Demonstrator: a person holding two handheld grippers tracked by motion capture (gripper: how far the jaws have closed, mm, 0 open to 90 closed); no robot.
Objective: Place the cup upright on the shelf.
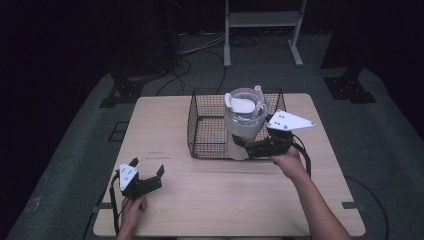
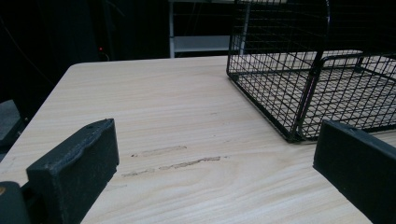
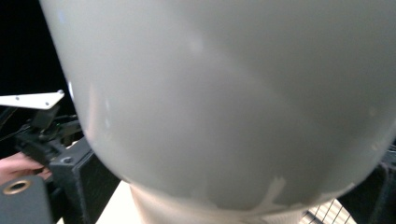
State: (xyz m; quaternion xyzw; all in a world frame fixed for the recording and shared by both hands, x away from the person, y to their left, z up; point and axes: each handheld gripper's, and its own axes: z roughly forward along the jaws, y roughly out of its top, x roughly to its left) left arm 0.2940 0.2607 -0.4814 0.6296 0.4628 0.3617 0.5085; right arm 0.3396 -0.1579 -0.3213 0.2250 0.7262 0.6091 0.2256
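Observation:
A white blender jug [image 1: 243, 125] with a clear lid stands upright at the front right wall of a black wire basket [image 1: 200, 125]. My right gripper [image 1: 245, 146] is shut on the jug's narrow lower part, coming in from the right. The jug's pale body [image 3: 224, 93] looms close in the right gripper view, with one black jaw on each side of its foot. My left gripper [image 1: 147, 167] rests open near the table's front left. In the left gripper view its fingers [image 2: 74, 172] are spread wide over bare wood, with the basket [image 2: 299, 84] ahead on the right.
The light wooden table [image 1: 165, 120] has faint scuff marks [image 2: 187, 163] in front of the left gripper. A metal stand [image 1: 262, 20] and cables lie on the dark floor beyond the far edge. The left hand [image 3: 18, 168] shows far off in the right gripper view.

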